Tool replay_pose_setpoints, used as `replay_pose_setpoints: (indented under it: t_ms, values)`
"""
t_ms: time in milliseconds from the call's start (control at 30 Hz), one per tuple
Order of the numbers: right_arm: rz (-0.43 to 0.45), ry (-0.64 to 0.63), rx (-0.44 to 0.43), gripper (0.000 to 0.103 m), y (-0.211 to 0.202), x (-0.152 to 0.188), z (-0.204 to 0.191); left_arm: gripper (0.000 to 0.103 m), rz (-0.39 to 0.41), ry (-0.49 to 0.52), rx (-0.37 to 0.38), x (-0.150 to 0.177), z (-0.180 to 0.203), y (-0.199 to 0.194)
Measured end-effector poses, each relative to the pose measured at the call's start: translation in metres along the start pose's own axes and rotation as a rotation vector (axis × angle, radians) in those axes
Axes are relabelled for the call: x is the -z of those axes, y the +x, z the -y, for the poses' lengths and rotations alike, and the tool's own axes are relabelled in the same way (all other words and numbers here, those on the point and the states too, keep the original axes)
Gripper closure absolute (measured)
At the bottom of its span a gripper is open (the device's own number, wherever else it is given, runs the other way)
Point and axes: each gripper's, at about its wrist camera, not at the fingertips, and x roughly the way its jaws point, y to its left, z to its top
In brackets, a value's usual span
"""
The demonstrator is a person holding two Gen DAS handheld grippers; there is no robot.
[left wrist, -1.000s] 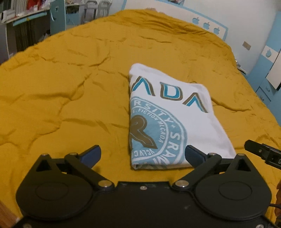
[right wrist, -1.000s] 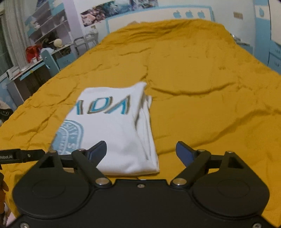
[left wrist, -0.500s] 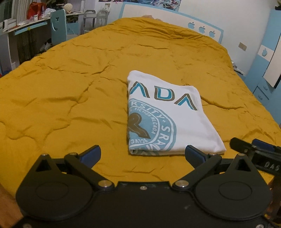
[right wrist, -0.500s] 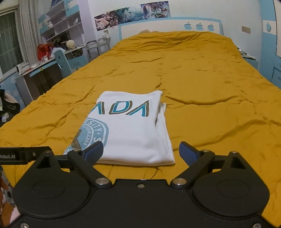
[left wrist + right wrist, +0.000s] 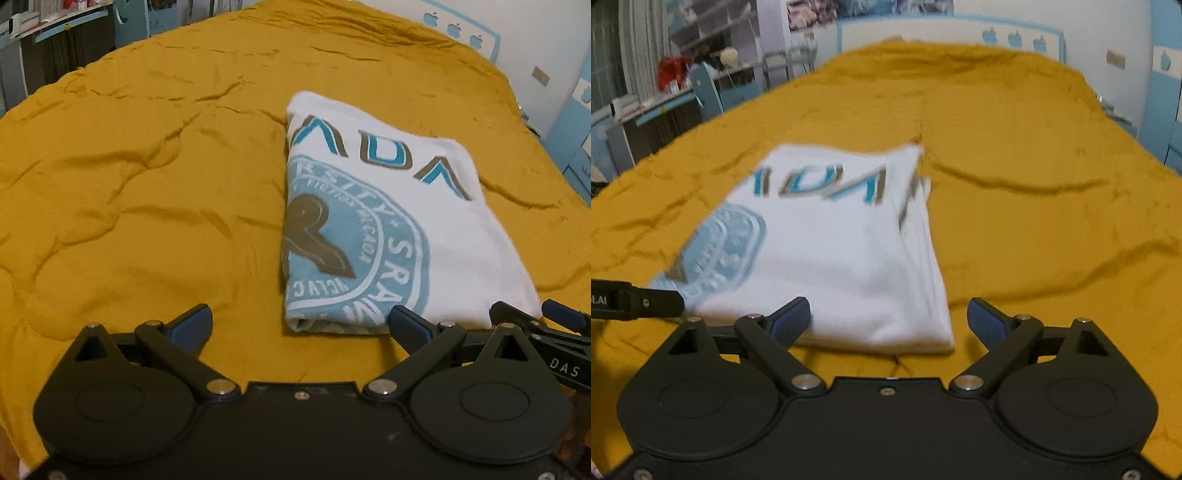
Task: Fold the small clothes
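Note:
A folded white T-shirt (image 5: 399, 221) with blue and brown print lies flat on the yellow quilt (image 5: 147, 184). It also shows in the right wrist view (image 5: 842, 251). My left gripper (image 5: 299, 325) is open and empty, just short of the shirt's near left corner. My right gripper (image 5: 888, 321) is open and empty, just short of the shirt's near right corner. The right gripper's fingers (image 5: 561, 317) show at the left view's right edge, and the left gripper's finger (image 5: 639, 302) at the right view's left edge.
The quilt covers a wide bed (image 5: 1034, 184) with a white and blue headboard (image 5: 960, 33) at the far end. A desk and chair (image 5: 701, 92) stand to the left of the bed, blue cabinets (image 5: 576, 122) to the right.
Both grippers have moved forward and down toward the shirt's near edge, after pulling back half a second before. The shirt has not moved. Both jaws stay open.

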Motion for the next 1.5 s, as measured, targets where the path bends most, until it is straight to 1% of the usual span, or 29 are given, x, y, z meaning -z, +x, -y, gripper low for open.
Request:
replay_pose_setpoints:
  t_ms: [100, 167, 200, 333, 400, 500, 633, 767, 867, 1000, 1133, 1200, 1300, 1367, 1500]
  values:
    - [-0.017, 0.041, -0.020, 0.009, 0.002, 0.004, 0.007, 0.000, 0.003, 0.012, -0.003, -0.001, 0.001, 0.003]
    - [-0.022, 0.049, -0.026, 0.009, -0.001, 0.000, 0.008, 0.000, 0.010, 0.004, 0.007, -0.006, 0.001, 0.000]
    - [-0.011, 0.048, -0.026, 0.009, -0.004, -0.003, 0.008, 0.000, 0.024, -0.002, 0.018, -0.009, 0.001, -0.002]
    - [0.085, 0.045, -0.037, 0.009, -0.013, -0.023, 0.006, 0.000, 0.088, -0.010, 0.033, -0.032, 0.005, -0.006]
    - [0.112, 0.036, -0.042, 0.009, -0.009, -0.036, 0.004, 0.000, 0.096, -0.004, 0.020, -0.044, 0.009, 0.000]
    - [0.079, 0.011, -0.020, 0.009, 0.014, -0.046, 0.000, 0.000, 0.067, 0.004, -0.005, -0.055, 0.012, 0.020]
    - [-0.009, -0.002, -0.002, 0.009, 0.042, -0.036, 0.002, 0.000, 0.005, 0.009, -0.009, -0.051, 0.013, 0.045]
    - [-0.031, 0.058, -0.028, 0.009, 0.044, -0.031, 0.012, 0.000, 0.000, -0.014, 0.004, -0.051, 0.011, 0.052]
    - [-0.036, 0.055, -0.022, 0.008, 0.040, -0.034, 0.011, 0.000, 0.001, -0.010, 0.005, -0.054, 0.011, 0.048]
    - [-0.019, 0.040, -0.018, 0.008, 0.025, -0.043, 0.005, 0.000, 0.041, 0.008, 0.013, -0.057, 0.010, 0.023]
    - [0.019, 0.063, -0.033, 0.008, -0.008, -0.051, 0.001, 0.000, 0.093, 0.007, 0.020, -0.055, 0.003, -0.018]
    - [0.025, 0.085, -0.041, 0.008, -0.025, -0.053, 0.001, 0.000, 0.117, 0.006, 0.025, -0.051, 0.000, -0.041]
    - [0.025, 0.118, -0.071, 0.008, -0.056, -0.053, -0.001, 0.000, 0.145, 0.024, 0.033, -0.042, -0.001, -0.073]
    - [0.040, 0.124, -0.085, 0.008, -0.074, -0.052, -0.004, 0.000, 0.158, 0.040, 0.027, -0.034, 0.000, -0.093]
    - [0.049, 0.085, -0.080, 0.008, -0.105, -0.048, -0.016, 0.000, 0.179, 0.073, 0.007, -0.016, 0.006, -0.122]
